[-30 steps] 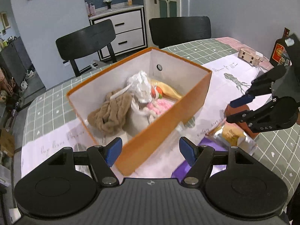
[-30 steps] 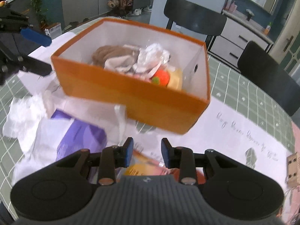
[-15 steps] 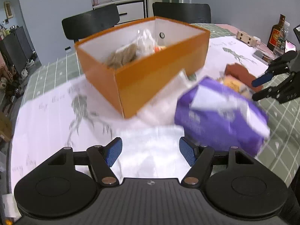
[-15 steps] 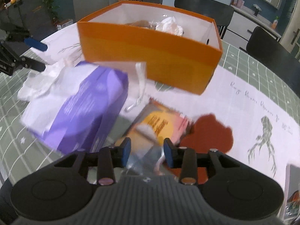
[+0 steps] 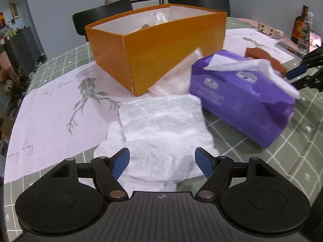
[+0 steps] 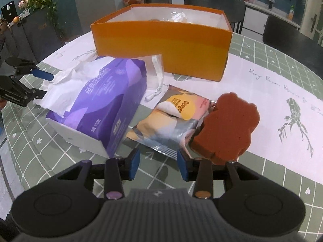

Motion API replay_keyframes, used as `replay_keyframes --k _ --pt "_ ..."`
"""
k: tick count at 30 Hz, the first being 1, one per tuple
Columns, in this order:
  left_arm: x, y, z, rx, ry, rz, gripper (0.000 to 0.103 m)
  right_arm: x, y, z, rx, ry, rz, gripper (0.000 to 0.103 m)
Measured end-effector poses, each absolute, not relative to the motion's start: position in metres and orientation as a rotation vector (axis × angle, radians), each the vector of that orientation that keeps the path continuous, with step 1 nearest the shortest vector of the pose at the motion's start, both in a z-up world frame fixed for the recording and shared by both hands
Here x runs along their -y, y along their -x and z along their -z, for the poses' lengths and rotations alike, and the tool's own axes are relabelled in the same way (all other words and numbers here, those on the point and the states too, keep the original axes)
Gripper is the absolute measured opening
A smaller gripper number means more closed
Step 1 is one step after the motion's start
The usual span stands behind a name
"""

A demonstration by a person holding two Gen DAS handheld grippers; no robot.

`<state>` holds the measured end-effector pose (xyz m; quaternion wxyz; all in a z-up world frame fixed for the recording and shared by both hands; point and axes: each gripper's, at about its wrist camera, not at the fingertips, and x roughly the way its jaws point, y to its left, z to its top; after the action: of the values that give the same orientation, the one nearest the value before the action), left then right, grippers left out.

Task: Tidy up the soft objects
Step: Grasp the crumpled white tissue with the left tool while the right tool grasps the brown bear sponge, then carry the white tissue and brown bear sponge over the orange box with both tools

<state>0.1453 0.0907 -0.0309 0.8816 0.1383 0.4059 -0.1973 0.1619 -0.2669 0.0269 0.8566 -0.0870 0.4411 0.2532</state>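
My left gripper (image 5: 162,157) hangs low over a crumpled white sheet (image 5: 161,125); its jaws are opening wide, and the sheet lies under and between them without being pressed. A purple tissue pack (image 5: 242,92) (image 6: 109,92) lies to its right. My right gripper (image 6: 158,159) has its jaws opening just short of a wet-wipe packet (image 6: 171,117), with only tablecloth between them. A brown sponge (image 6: 228,125) rests against that packet. Behind all of these stands the orange box (image 5: 171,46) (image 6: 161,46), with soft items showing over its rim.
A clear plastic bag (image 6: 155,74) leans on the box front. A bottle (image 5: 300,28) and a small wooden block (image 5: 266,30) stand at the far right table edge. Black chairs (image 6: 290,38) sit behind the table. White printed runners cover the green checked cloth.
Both grippers pulled back from above the box and sank toward the table. The right jaws spread wider. The left jaws now straddle the white sheet.
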Motion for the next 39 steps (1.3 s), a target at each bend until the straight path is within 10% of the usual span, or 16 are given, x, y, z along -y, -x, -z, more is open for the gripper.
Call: replay_keyframes --k 13,27,39 --pt "-0.100 -0.169 0.055 -0.845 -0.209 0.355 0.101 0.308 -0.186 -0.023 -0.790 0.036 -0.253 0.090" --pt "-0.092 -0.155 0.053 -0.811 -0.147 0.445 0.031 0.307 -0.217 0.017 -0.877 -0.016 -0.146 0.076" --pt "-0.094 -0.143 0.048 -0.825 -0.151 0.448 0.017 0.327 -0.209 -0.014 -0.851 -0.036 -0.146 0.069"
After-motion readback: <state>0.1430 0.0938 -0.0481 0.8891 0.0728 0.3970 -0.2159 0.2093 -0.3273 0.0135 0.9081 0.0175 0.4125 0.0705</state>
